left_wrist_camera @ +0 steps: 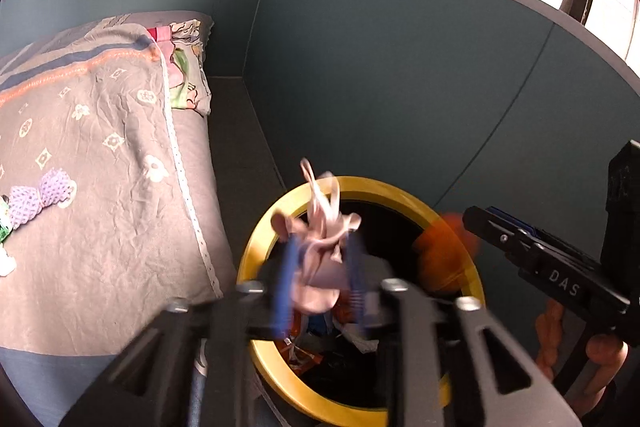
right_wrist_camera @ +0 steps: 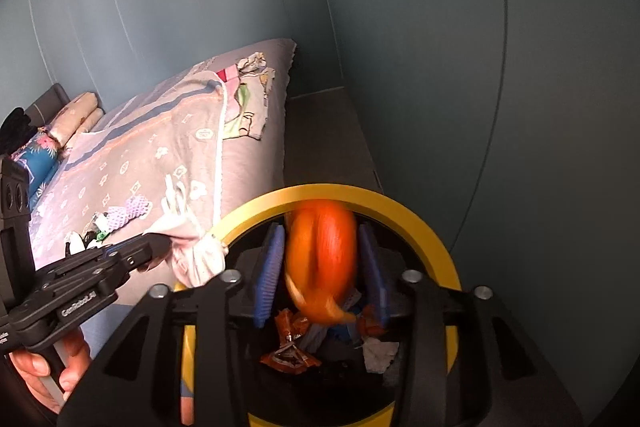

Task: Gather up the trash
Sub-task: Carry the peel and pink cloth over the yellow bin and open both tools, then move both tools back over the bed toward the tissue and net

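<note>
Pink crumpled trash [left_wrist_camera: 320,267] and an orange wrapper [right_wrist_camera: 322,259] sit loose between each gripper's parted jaws over the yellow-rimmed bin [right_wrist_camera: 420,223].

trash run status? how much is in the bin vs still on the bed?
Done: wrappers already lie in the yellow-rimmed bin. In hand: left hand-held gripper has pink crumpled plastic between open pads, right hand-held gripper an orange bag, both over the bin. Left: purple mesh and scraps on the bed.

Window glare, seemingly motion-blurred foreground.
</note>
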Tool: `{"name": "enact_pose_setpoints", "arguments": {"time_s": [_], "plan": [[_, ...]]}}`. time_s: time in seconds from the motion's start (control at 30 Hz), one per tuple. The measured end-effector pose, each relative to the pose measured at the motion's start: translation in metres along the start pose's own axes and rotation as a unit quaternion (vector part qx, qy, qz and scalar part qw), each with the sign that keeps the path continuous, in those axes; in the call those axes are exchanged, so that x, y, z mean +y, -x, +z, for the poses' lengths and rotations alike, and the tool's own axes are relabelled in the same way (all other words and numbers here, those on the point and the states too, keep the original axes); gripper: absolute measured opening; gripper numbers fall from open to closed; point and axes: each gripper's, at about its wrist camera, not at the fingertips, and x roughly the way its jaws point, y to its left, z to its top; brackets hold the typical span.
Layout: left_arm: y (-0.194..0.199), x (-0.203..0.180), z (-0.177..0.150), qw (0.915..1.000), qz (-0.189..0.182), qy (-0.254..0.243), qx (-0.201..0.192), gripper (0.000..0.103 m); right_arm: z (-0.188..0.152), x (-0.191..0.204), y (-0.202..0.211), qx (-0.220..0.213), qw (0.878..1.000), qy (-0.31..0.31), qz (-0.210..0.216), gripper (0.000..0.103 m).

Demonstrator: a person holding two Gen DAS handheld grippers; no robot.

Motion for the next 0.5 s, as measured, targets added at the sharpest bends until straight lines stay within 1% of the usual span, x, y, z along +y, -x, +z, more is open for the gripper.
{"name": "enact_pose_setpoints", "arguments": {"time_s": [0.03, 0.17, 0.23, 0.37, 0.4, 0.5], "plan": [[0.002, 0.001, 0.0, 1.0, 0.0, 0.003, -0.003, 0.043, -0.001, -0.001, -0.001, 0.001, 1.0, -0.003, 0.0, 0.047], [0.007, 0.007, 0.001, 0.9999, 0.005, 0.009, -0.012, 0.05, -0.002, -0.004, -0.004, 0.004, 1.0, -0.011, 0.0, 0.047], [0.011, 0.011, 0.002, 0.9998, 0.007, 0.012, -0.017, 0.056, -0.003, -0.002, -0.003, 0.004, 1.0, -0.01, 0.001, 0.048], [0.02, 0.017, 0.002, 0.9994, 0.017, 0.014, -0.027, 0.062, -0.002, 0.004, -0.003, 0.002, 1.0, -0.007, 0.003, 0.048], [0.023, 0.02, 0.002, 0.9992, 0.021, 0.014, -0.032, 0.065, -0.002, 0.005, -0.004, 0.002, 1.0, -0.006, 0.004, 0.049], [0.033, 0.028, 0.002, 0.9986, 0.029, 0.018, -0.041, 0.07, -0.002, 0.009, -0.002, -0.001, 1.0, -0.007, 0.008, 0.057]]}}
